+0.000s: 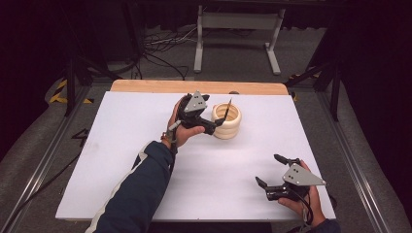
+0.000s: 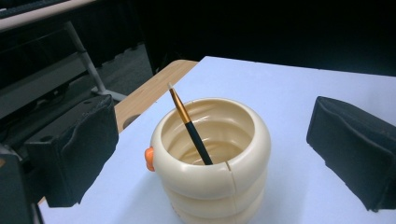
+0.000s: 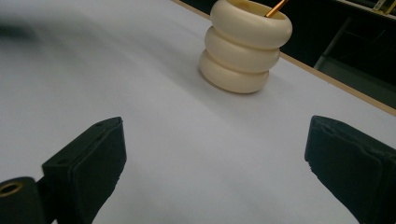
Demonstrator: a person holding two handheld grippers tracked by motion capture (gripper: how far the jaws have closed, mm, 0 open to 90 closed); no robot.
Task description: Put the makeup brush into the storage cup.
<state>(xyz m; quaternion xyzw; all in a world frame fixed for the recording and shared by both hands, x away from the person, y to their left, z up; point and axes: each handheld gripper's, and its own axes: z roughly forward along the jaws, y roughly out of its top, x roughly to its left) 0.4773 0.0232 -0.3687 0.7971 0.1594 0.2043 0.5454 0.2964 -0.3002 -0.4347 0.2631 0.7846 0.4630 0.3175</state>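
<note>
Over the cream holder (image 1: 227,120) at the counter's (image 1: 121,160) far middle, with brush (image 2: 190,127) leaning inside and left gripper (image 1: 217,122) jaws released and wide: back straight off without nudging the rim, leaving right gripper (image 1: 270,171) jaws spread, empty, well apart.

I see the brush (image 2: 190,127) standing tilted in the cup (image 1: 227,121), upper centre of the table (image 1: 121,160); left gripper (image 1: 216,127) just left of it.
</note>
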